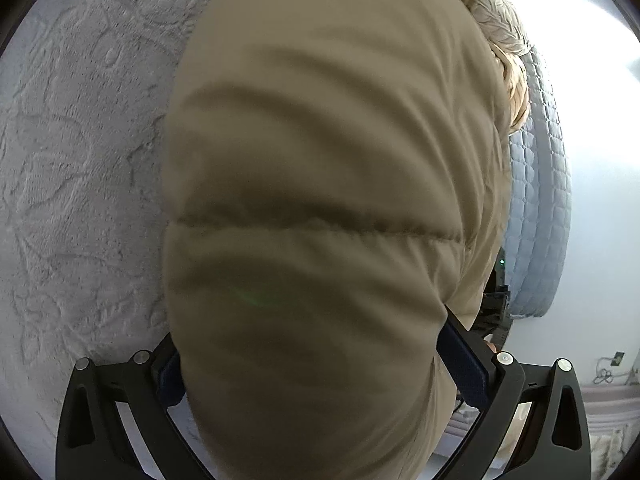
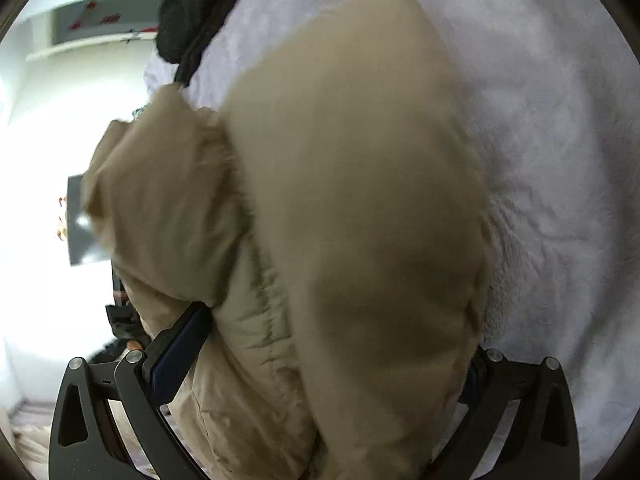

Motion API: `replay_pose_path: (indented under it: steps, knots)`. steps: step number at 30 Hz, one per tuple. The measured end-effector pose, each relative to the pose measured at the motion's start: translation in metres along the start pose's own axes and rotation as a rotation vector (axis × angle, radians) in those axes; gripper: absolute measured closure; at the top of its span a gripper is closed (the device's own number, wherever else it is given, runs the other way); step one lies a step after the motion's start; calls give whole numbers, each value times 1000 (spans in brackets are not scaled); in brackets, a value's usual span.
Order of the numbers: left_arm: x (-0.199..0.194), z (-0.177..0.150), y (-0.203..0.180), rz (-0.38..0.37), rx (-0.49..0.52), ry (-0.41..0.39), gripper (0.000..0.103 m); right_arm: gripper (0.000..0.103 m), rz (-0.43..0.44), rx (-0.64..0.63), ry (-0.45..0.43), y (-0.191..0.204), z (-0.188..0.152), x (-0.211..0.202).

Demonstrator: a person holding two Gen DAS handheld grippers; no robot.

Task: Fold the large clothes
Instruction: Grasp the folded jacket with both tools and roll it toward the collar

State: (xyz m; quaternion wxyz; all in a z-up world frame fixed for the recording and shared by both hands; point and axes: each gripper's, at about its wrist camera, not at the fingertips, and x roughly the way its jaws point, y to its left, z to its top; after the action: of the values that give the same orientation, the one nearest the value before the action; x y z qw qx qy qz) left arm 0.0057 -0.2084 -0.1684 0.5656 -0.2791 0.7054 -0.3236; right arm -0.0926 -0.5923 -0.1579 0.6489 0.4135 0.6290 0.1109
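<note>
a bedroom in a home. a pale, embossed floral bedspread point(image 1: 72, 168) covers the bed, and a blue-grey quilted mattress point(image 1: 540, 200) leans upright against a white wall point(image 1: 600, 220). a wall shelf point(image 2: 96, 46) and a wall outlet with cords point(image 1: 618, 358) add to the domestic look.

I log: white textured bedspread point(image 1: 80, 160) left of my fingers; quilted blue mattress point(image 1: 540, 200) right; black garment point(image 2: 188, 12) ahead-left.
</note>
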Motion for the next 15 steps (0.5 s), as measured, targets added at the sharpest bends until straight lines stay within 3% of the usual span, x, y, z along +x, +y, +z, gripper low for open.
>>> replay_pose_path:
  steps: [3, 8, 11, 15]
  knots:
    - [-2, -5, -15, 38, 37, -35, 7, 3, 27, 48, -12, -4, -2, 2]
    - [-11, -11, -31, 43, 64, -89, 23, 50, 97, 41, -38, 3, -12, -9]
    - [-18, -17, -39, 31, 87, -106, 28, 60, 111, 11, -54, 14, -19, -14]
    - [-34, -22, -47, 3, 101, -136, 28, 62, 141, -16, -78, 30, -29, -19]
